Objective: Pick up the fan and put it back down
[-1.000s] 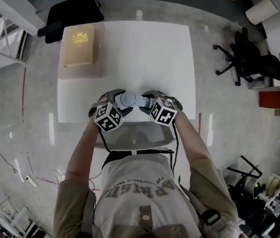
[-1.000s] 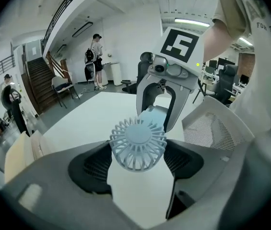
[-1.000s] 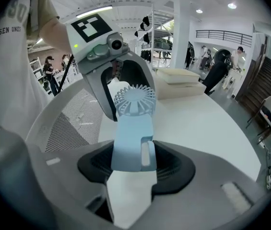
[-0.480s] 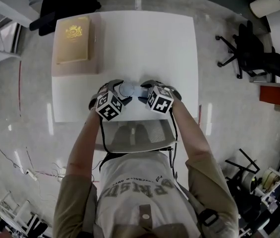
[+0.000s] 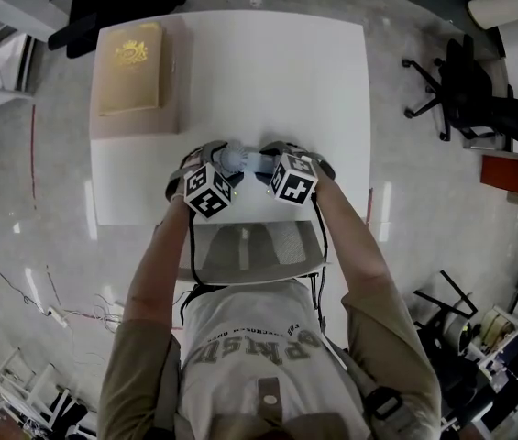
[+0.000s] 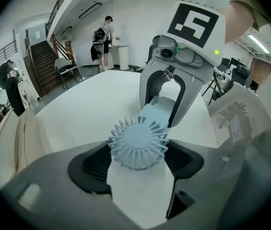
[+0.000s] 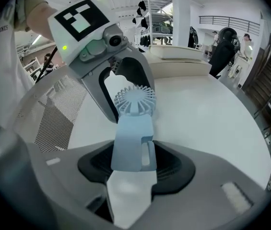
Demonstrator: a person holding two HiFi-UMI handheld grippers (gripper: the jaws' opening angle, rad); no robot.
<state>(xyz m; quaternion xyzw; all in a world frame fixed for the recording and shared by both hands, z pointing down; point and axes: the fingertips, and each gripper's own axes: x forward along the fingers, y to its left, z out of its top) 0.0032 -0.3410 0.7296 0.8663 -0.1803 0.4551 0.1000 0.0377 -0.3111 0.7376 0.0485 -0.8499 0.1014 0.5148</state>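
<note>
Gripping one fan: two claws

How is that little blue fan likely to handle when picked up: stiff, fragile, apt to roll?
Likely stiff and light: the fan looks like thin moulded plastic. Its slender grille ribs may snap if squeezed. Its round head could roll.

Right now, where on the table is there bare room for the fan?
Bare: the right half of the table beside the fan, and its middle out to the far edge. Crowded: the far left corner under the book, and the near edge, where left gripper and right gripper hold it.
</note>
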